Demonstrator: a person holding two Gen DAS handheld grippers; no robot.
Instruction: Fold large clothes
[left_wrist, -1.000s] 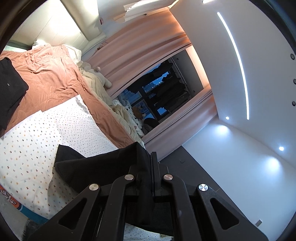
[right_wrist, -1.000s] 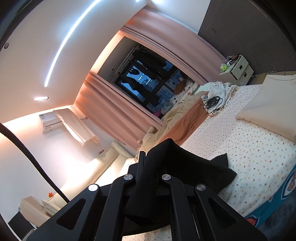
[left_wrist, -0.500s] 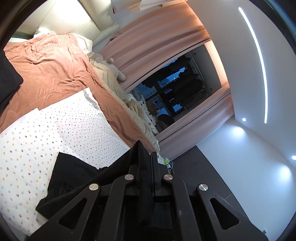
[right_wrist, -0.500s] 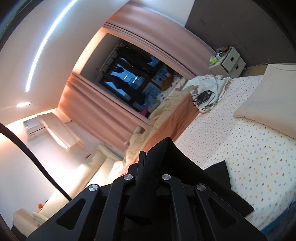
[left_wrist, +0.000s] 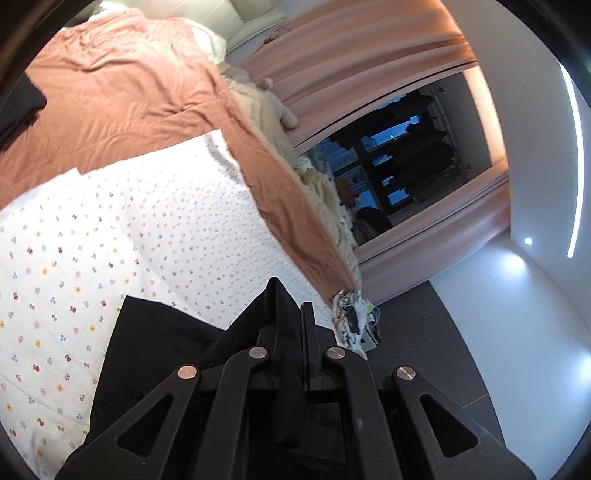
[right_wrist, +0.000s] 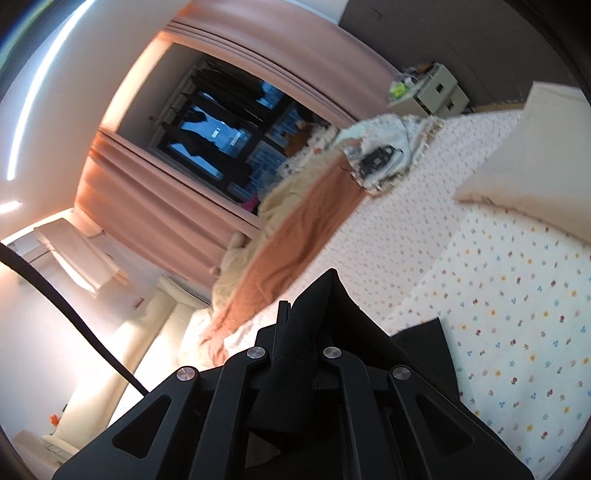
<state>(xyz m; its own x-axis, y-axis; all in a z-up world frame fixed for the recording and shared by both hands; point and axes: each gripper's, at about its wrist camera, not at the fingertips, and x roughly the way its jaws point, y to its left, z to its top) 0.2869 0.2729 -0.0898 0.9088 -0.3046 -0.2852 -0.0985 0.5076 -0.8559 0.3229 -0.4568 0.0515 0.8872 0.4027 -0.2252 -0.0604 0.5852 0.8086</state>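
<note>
Both grippers have tilted lower toward the bed since a second ago, so more patterned sheet and less ceiling now fills each view. One left gripper (left_wrist: 291, 314) has its two fingers pressed together on a fold of the black garment (left_wrist: 159, 354), which rises to a peak between them. One right gripper (right_wrist: 301, 314) is likewise clamped on a second peak of the same black garment (right_wrist: 417, 350). From each pinch the cloth falls away and spreads onto one white floral sheet (left_wrist: 92, 229), which covers the near part of the bed. In the left view, a flat corner of the garment lies on the sheet to the left of the fingers. In the right view, a corner lies to the right of the fingers.

Beyond the sheet lies one rust-orange blanket (left_wrist: 122, 96), and past it a cream blanket (left_wrist: 321, 192) bunched along the far edge. One beige pillow (right_wrist: 532, 166) rests on the sheet in the right view. One dark window (right_wrist: 218, 136) sits between two pink curtains (right_wrist: 147, 206). One small white drawer unit (right_wrist: 436, 92) stands near the bed's corner.
</note>
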